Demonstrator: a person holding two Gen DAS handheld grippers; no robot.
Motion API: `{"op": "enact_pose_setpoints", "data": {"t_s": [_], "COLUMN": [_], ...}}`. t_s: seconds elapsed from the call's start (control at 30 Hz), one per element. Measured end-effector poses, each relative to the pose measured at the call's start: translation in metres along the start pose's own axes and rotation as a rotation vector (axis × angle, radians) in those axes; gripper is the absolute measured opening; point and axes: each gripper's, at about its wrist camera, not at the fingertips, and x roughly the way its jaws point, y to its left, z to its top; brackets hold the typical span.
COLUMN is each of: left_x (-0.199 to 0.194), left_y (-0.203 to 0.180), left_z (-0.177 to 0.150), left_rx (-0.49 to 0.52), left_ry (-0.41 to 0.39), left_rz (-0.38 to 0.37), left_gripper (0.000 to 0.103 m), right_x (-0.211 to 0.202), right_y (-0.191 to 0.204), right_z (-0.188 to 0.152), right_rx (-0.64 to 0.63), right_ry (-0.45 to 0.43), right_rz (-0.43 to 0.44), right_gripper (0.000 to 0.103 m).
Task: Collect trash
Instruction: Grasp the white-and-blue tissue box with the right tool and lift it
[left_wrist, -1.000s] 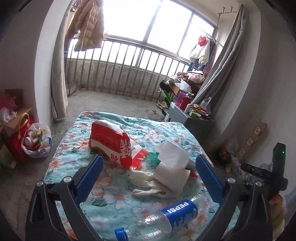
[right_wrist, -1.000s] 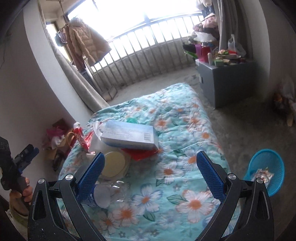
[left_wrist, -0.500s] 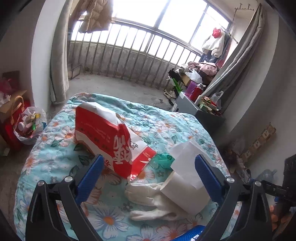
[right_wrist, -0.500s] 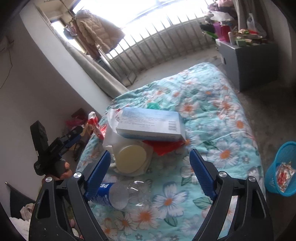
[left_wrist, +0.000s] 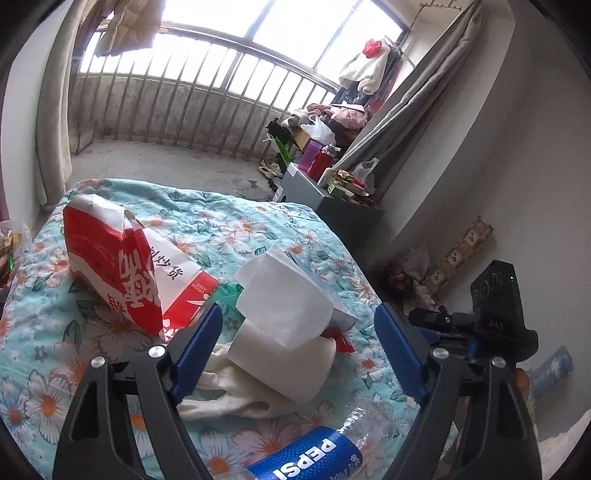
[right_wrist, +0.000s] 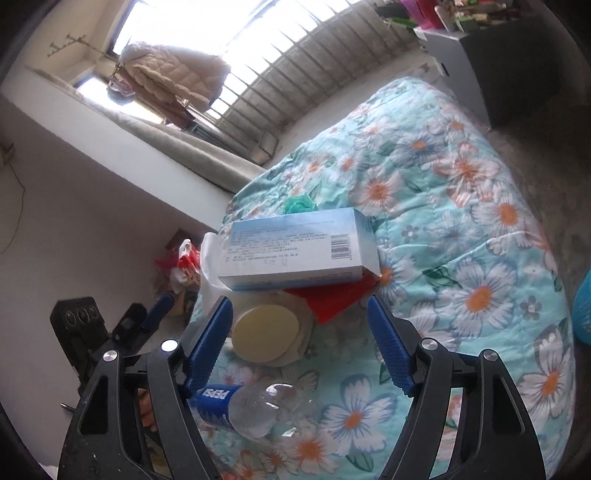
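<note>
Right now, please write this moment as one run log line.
task: collect trash | left gripper: closing, around paper cup, no grip | right gripper: closing, empty, over cup and bottle | quilt: trash uncollected

on the floral quilt (left_wrist: 258, 229) lay one red and white paper bag (left_wrist: 118, 266), one pale blue carton (right_wrist: 295, 247), one white paper cup (left_wrist: 280, 365), one plastic pepsi bottle (right_wrist: 251, 406), one crumpled green scrap (right_wrist: 299, 203) and one flat red wrapper (right_wrist: 332, 299). two grippers showed, the left gripper (left_wrist: 295, 350) and the right gripper (right_wrist: 299, 339). one grey cabinet (left_wrist: 325, 199) stood beyond.
</note>
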Motion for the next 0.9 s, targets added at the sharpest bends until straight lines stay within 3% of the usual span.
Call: {"op": "enact_pose_setpoints", "data": {"t_s": [0.37,0.67,0.9], "left_x": [0.004,0.021,0.031], "left_y": [-0.008,-0.01,-0.013], "left_z": [0.007,0.008,0.007], "left_rx": [0.037,0.024,0.031], "left_ry": [0.008,0.045,0.071], "left_rz": [0.038,0.049,0.068], "left_gripper": [0.067,0.052,0.041], "right_x": [0.04,0.077,0.071], "right_y": [-0.058,-0.078,-0.079], "right_z": [0.041,0.049,0.066], "right_rx": [0.319,0.383,0.365], "right_ry": [0.097,0.226,0.197], "right_rz": [0.114,0.167,0.203], "right_gripper": [0.063,0.054,0.054]}}
